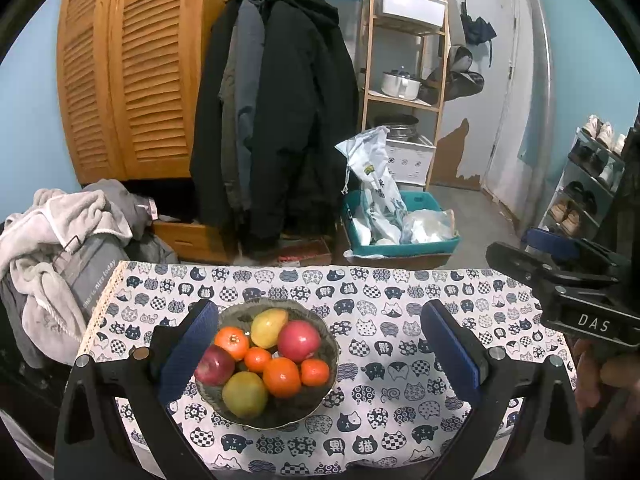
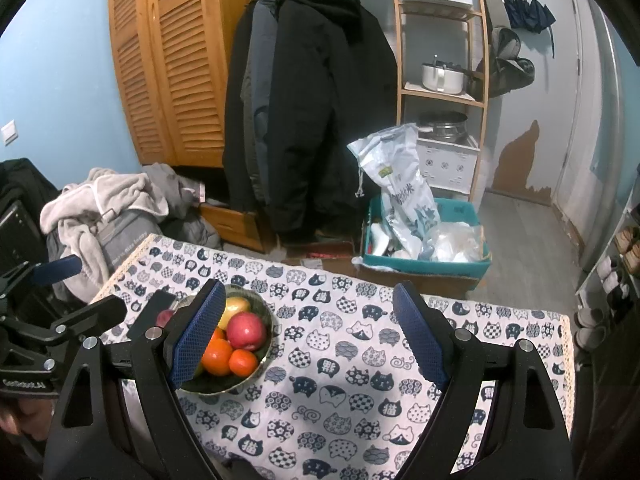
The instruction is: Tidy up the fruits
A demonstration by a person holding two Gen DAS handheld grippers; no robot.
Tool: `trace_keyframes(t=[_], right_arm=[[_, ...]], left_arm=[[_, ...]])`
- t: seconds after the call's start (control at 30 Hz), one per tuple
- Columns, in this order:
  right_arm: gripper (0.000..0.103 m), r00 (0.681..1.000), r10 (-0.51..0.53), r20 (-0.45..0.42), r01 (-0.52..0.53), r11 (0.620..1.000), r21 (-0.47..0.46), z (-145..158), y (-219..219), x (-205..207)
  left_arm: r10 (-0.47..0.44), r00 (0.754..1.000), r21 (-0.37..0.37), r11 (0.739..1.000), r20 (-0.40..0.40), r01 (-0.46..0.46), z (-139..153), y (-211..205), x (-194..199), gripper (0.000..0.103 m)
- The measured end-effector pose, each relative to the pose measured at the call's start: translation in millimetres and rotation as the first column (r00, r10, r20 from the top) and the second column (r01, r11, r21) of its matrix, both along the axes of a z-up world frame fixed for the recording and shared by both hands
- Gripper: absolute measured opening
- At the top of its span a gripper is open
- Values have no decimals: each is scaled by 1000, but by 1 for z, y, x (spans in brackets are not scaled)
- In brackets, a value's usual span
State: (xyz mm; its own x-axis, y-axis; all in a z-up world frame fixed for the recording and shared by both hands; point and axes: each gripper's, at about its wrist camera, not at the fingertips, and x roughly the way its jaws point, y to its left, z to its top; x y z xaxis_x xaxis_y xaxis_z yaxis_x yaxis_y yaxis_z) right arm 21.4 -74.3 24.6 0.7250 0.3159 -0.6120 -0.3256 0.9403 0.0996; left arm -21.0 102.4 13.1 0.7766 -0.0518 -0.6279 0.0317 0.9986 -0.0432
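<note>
A grey bowl (image 1: 320,394) sits on the cat-print tablecloth (image 1: 400,380), filled with several fruits: red apples (image 1: 299,340), oranges (image 1: 281,377), a yellow mango (image 1: 269,326) and a green fruit (image 1: 245,395). My left gripper (image 1: 320,360) is open and empty, held above the table with the bowl between its fingers, close to the left pad (image 1: 188,354). My right gripper (image 2: 308,340) is open and empty above the cloth; the bowl (image 2: 262,364) lies behind its left pad (image 2: 196,336). The right gripper's body also shows at the right of the left wrist view (image 1: 568,292).
Beyond the table's far edge stand a teal crate with bags (image 1: 400,224), hanging dark coats (image 1: 280,120), a louvred wooden wardrobe (image 1: 128,80) and a shelf rack (image 1: 404,80). A pile of clothes (image 1: 52,248) lies off the table's left. A shoe rack (image 1: 592,176) stands right.
</note>
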Motion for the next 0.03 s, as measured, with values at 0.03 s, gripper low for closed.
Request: trace_keyframes(t=[0.03], right_arm=[[84,1000,1,1,-1,1000,0,0,0,0]], left_arm=[[4,1000,4,1000,0,-4,0,0,0,102]])
